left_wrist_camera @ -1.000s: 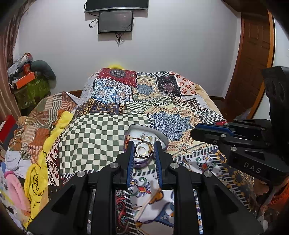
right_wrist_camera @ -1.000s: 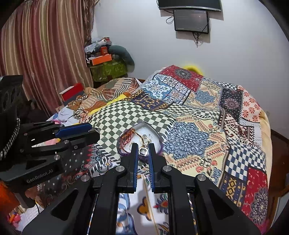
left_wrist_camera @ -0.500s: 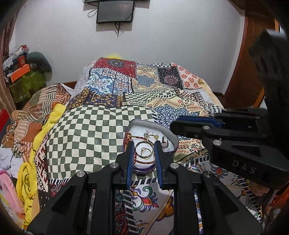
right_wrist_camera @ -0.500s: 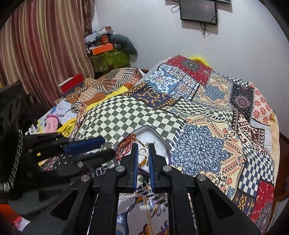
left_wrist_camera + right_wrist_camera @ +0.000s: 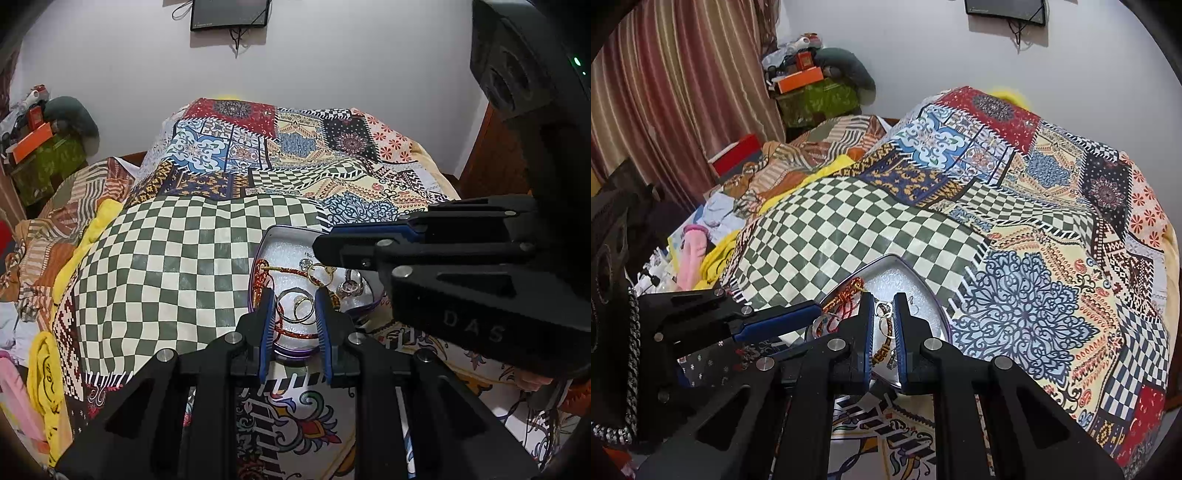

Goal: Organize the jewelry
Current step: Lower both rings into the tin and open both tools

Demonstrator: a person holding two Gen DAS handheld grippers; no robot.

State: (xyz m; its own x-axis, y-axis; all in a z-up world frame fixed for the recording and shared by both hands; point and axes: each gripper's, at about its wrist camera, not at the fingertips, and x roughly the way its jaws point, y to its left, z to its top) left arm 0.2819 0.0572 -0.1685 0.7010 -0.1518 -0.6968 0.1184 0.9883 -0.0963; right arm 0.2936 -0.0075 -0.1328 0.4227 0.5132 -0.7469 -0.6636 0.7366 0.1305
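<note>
A shallow silver tin tray lies on the patchwork bedspread and holds gold bangles, rings, a red-and-gold cord and earrings. It also shows in the right wrist view. My left gripper is open, its jaws either side of the bangles at the tray's near end. My right gripper hovers over the tray with a narrow gap and a small ring seen between its jaws; I cannot tell whether it grips anything. It reaches in from the right in the left wrist view.
A checkered pillow or cover lies left of the tray. Piled clothes sit at the bed's left edge. A striped curtain and a cluttered stand are at the far left. A wall is behind the bed.
Both grippers have moved forward and lower toward the tray. The right gripper has swung in over the tray's right side, filling more of the left wrist view.
</note>
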